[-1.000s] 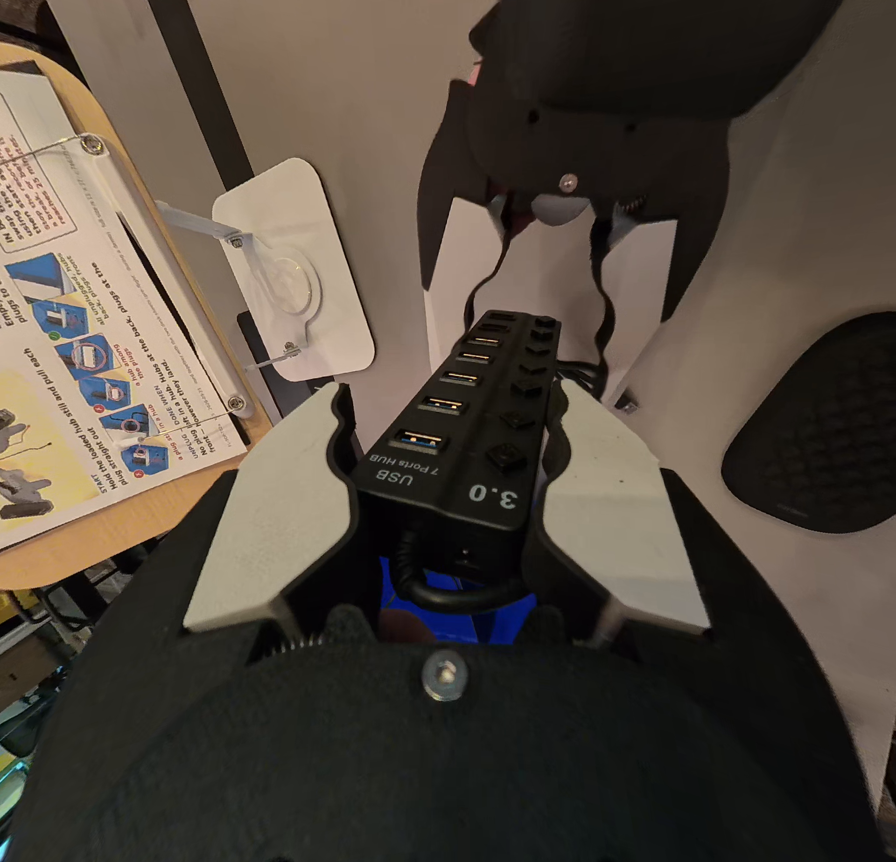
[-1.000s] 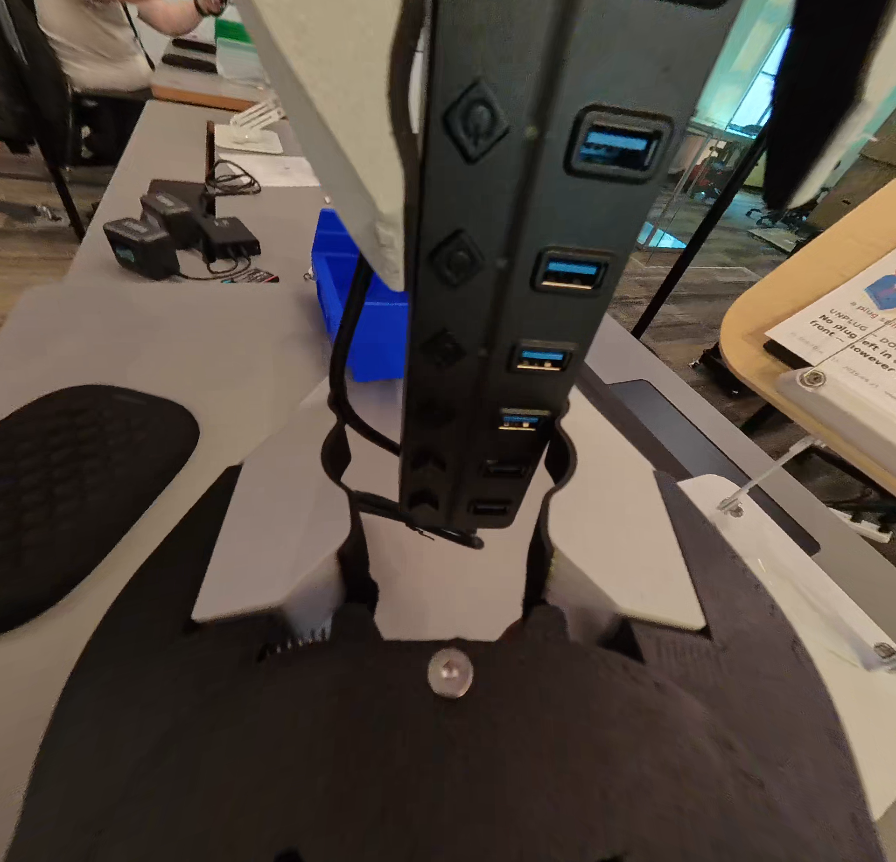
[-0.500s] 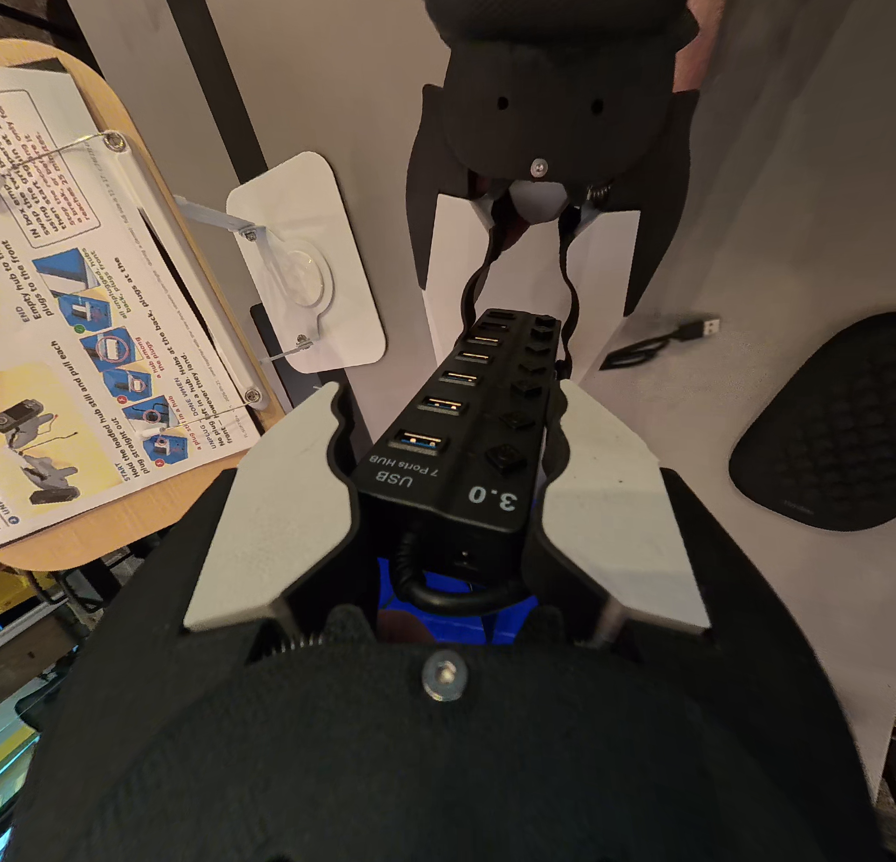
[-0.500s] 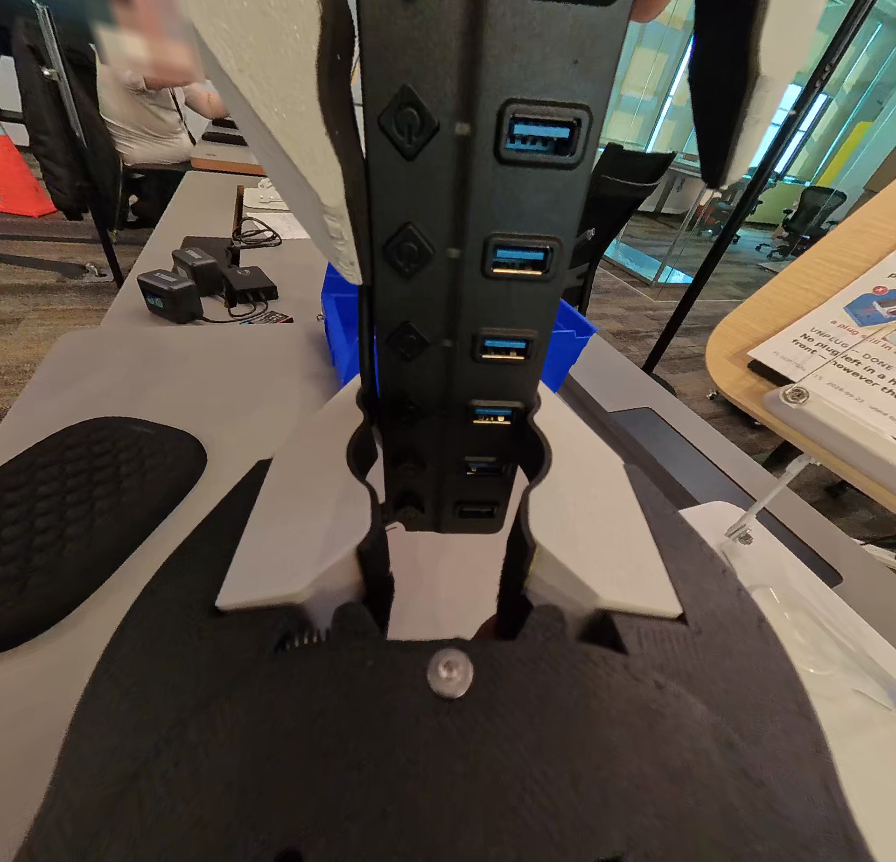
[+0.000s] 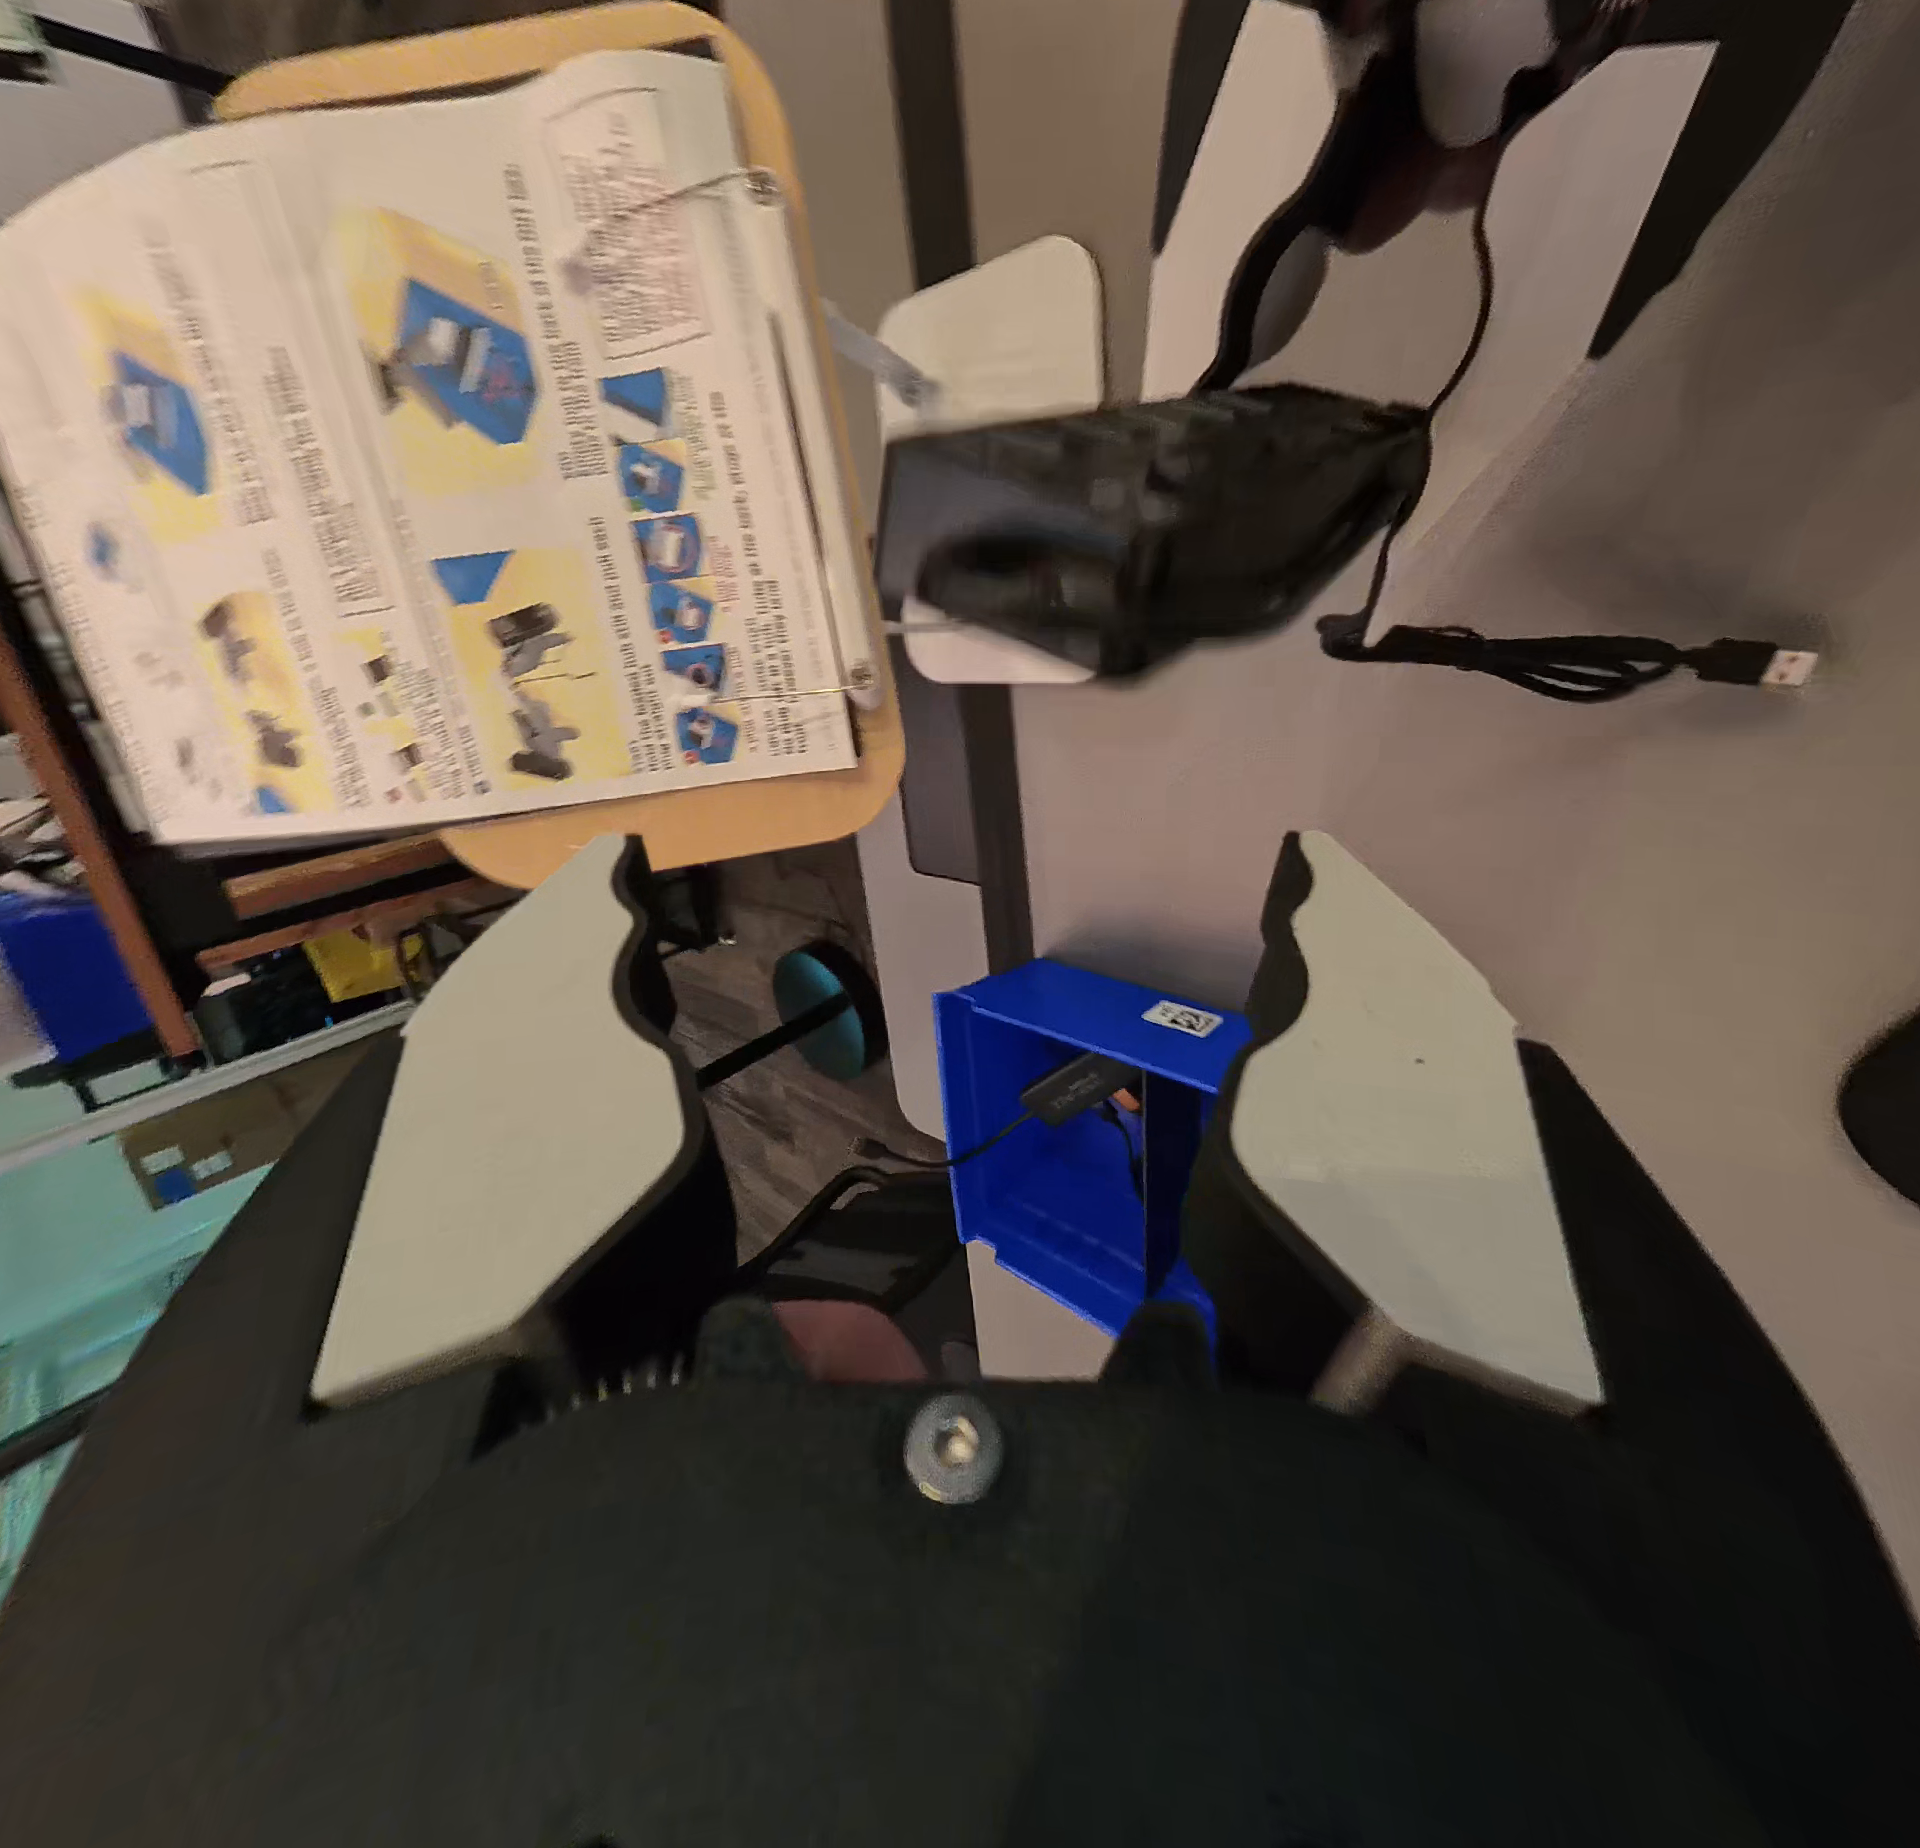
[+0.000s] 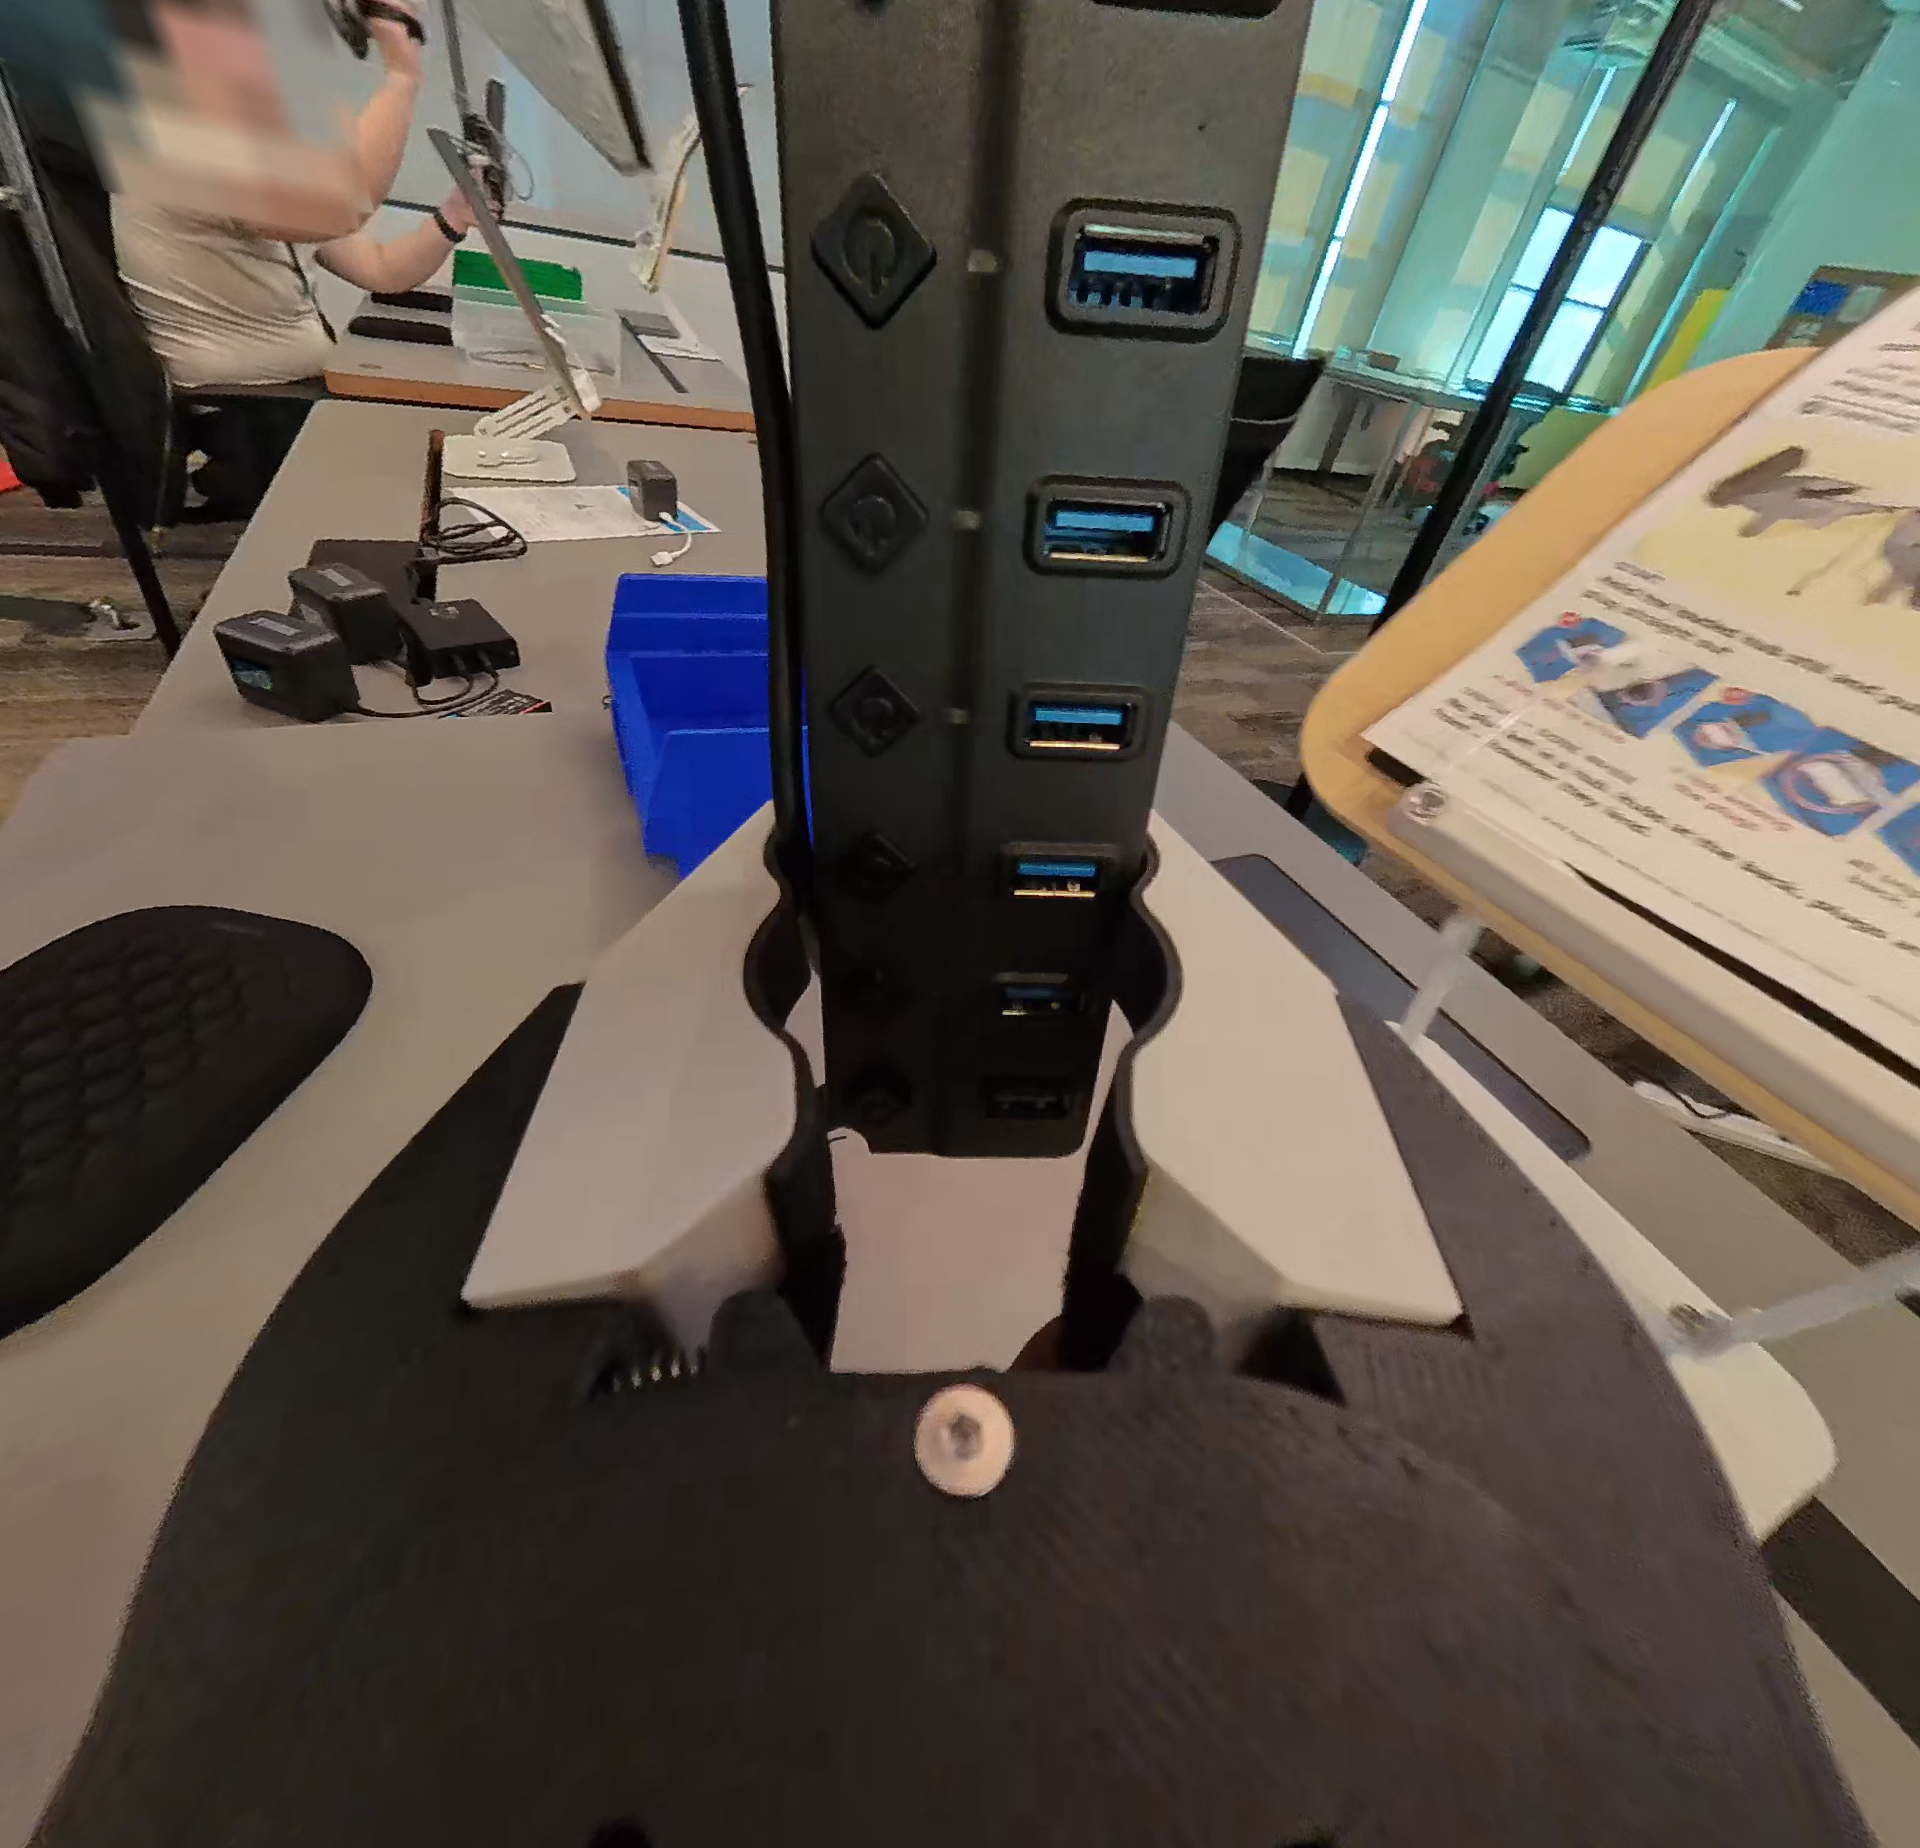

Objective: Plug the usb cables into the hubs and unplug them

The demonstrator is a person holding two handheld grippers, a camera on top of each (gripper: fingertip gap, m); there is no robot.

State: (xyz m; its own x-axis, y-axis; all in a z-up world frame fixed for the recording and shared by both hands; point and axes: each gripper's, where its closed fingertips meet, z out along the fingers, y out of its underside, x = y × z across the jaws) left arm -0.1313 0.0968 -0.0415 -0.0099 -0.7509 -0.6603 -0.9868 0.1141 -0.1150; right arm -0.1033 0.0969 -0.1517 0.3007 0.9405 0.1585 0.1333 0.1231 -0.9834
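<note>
The black USB hub (image 6: 997,448) with several blue ports is clamped at its near end by my right gripper (image 6: 961,842), which is shut on it; the hub sticks out forward and up. In the left wrist view the hub (image 5: 1143,520) is blurred and hangs in the air from the right gripper (image 5: 1397,344), above the grey table. My left gripper (image 5: 961,853) is open and empty, well short of the hub. A black USB cable (image 5: 1538,655) lies on the table with its plug (image 5: 1766,668) pointing right; a thin lead runs from it up towards the hub.
A blue bin (image 5: 1081,1123) holding a small black cable stands between my left fingers; it also shows in the right wrist view (image 6: 696,697). A printed sheet on a stand (image 5: 416,448) sits on a round wooden table. A black mat (image 6: 135,1071) lies on the table. A person sits at the far desk.
My left gripper has opened, let go of the hub and drawn back. The hub is now held only by my right gripper and has swung to the left.
</note>
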